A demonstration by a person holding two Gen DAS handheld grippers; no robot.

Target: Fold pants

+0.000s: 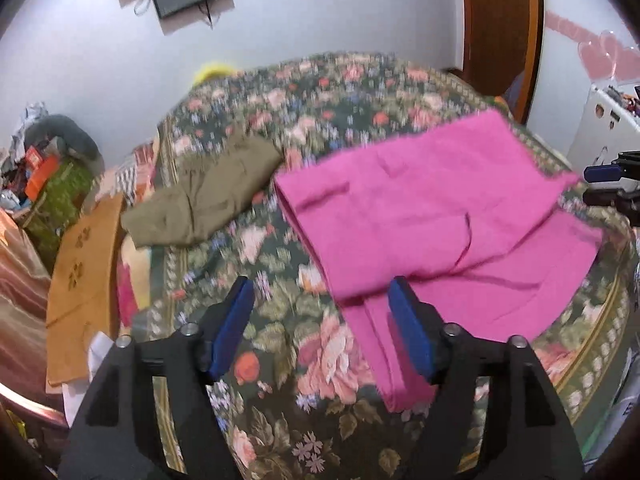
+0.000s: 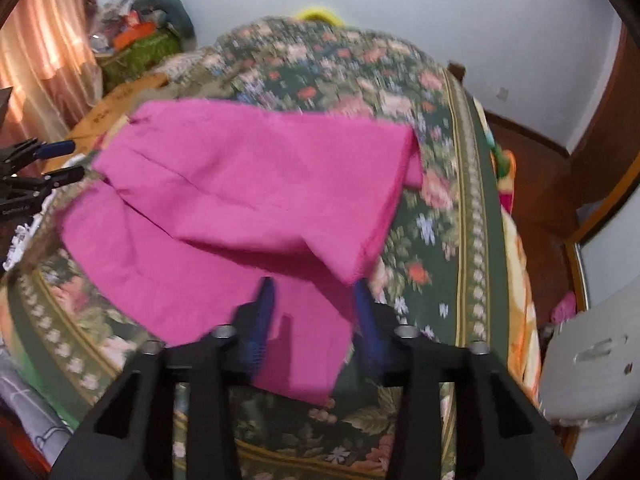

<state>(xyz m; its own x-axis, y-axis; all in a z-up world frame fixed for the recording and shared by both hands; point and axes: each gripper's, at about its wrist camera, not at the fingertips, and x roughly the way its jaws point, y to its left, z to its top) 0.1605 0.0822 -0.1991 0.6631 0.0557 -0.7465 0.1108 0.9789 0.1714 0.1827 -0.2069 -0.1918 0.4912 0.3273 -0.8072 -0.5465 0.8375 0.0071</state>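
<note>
Black left gripper (image 1: pixel 322 300) with blue fingers (image 1: pixel 232 328) hangs wide apart and holds nothing, above the bed with the green floral cover (image 1: pixel 280 360). Bright pink cloth pants (image 1: pixel 432 216) lie partly folded on this cover, near a folded olive-green garment (image 1: pixel 204 196). Right gripper (image 2: pixel 314 300) has its fingers fairly wide on both sides of the pants' near edge, not closed on it.
</note>
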